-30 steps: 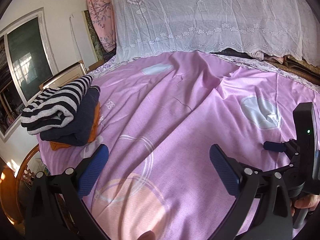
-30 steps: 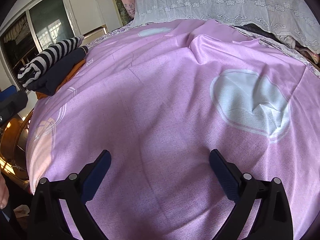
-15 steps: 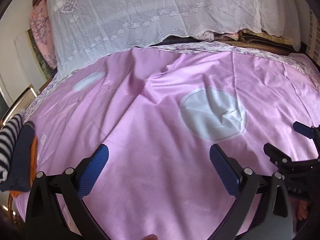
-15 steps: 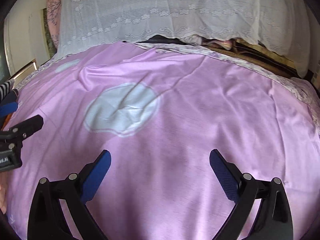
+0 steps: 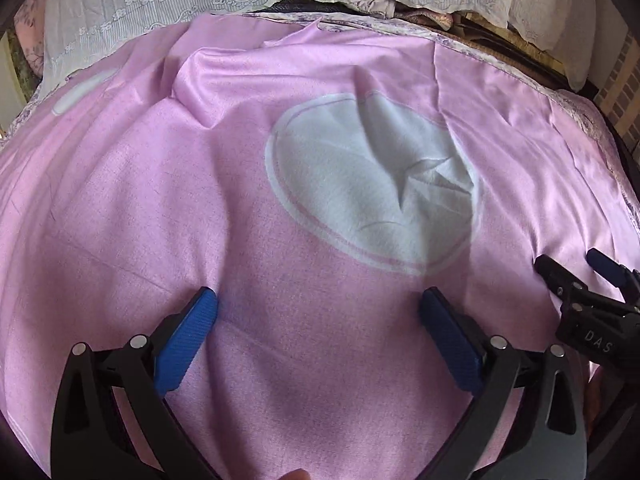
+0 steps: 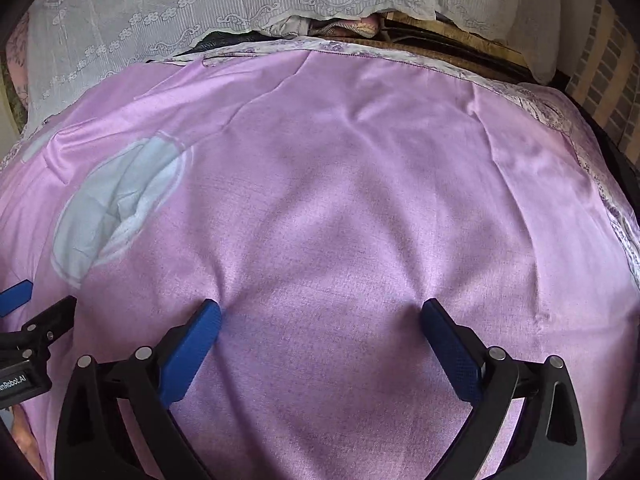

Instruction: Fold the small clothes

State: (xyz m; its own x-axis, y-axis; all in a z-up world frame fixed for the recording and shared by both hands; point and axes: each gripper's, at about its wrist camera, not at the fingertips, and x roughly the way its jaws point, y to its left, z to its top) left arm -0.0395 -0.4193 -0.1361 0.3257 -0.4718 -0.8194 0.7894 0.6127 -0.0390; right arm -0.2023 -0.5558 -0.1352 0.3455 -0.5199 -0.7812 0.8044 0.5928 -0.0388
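1. Left tongs (image 5: 318, 308) hang spread wide over the pink bedsheet (image 5: 160, 208), gripping nothing; both blue pads (image 5: 186, 344) sit just above the fabric, below the white circle print (image 5: 372, 184).
2. That white circle print, wrinkled into a star-shaped crease, lies on the bedsheet just beyond the left tongs' right pad.
3. Right tongs (image 6: 320, 312) are likewise spread wide and hold nothing, hovering over plain pink sheet to the right of the white circle print (image 6: 116, 204).
4. Each pair of tongs shows at the edge of the other's view: the right tongs (image 5: 588, 276) lie right of the circle.
5. White lace cover (image 6: 200, 4) drapes along the far edge of the bed, beyond the circle.
6. No small clothes appear in either view.
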